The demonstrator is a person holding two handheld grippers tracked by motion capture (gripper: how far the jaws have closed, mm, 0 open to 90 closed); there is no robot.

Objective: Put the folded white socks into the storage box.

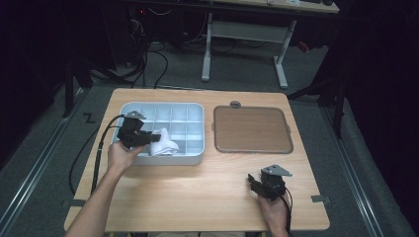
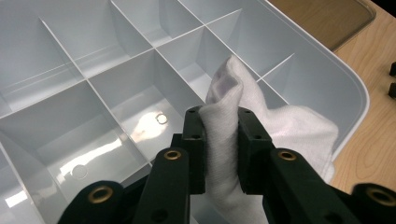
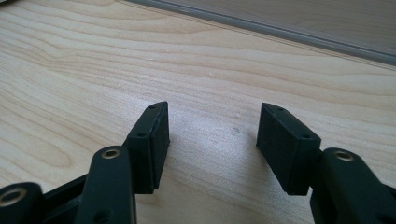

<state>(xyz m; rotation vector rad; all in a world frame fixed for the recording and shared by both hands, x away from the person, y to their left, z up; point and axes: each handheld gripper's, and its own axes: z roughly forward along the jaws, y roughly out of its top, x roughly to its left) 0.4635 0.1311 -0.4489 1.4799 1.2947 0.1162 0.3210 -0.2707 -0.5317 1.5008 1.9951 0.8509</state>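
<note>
The left claw (image 2: 220,133) is pinching a white cloth (image 2: 275,135) between its two black jaws. The cloth is bunched up into a soft fold that pokes up past the jaw tips, and the rest of it spills out to one side. In the high view the left claw (image 1: 143,137) sits over the front part of the divided tray (image 1: 197,109), and the cloth (image 1: 163,142) lies in the tray, draped over the thin walls between its boxes. The cloth looks soft and a bit fuzzy, like a small towel. The tray is pale blue-grey plastic, smooth and shiny, with rounded corners and many square boxes inside. It sits on the left half of the wooden surface (image 1: 197,192), which is light in colour with wavy grain lines. Just beside the tray, on its right, lies a flat brown lid (image 1: 252,129) with rounded corners, a grey rim and a small tab on its far edge. The right claw (image 1: 258,183) rests near the front right of the surface, well apart from the cloth. In the right gripper view the right claw (image 3: 212,133) is spread wide with just bare wood between its jaws. The jaw pads are black, flat and finely ridged.
</note>
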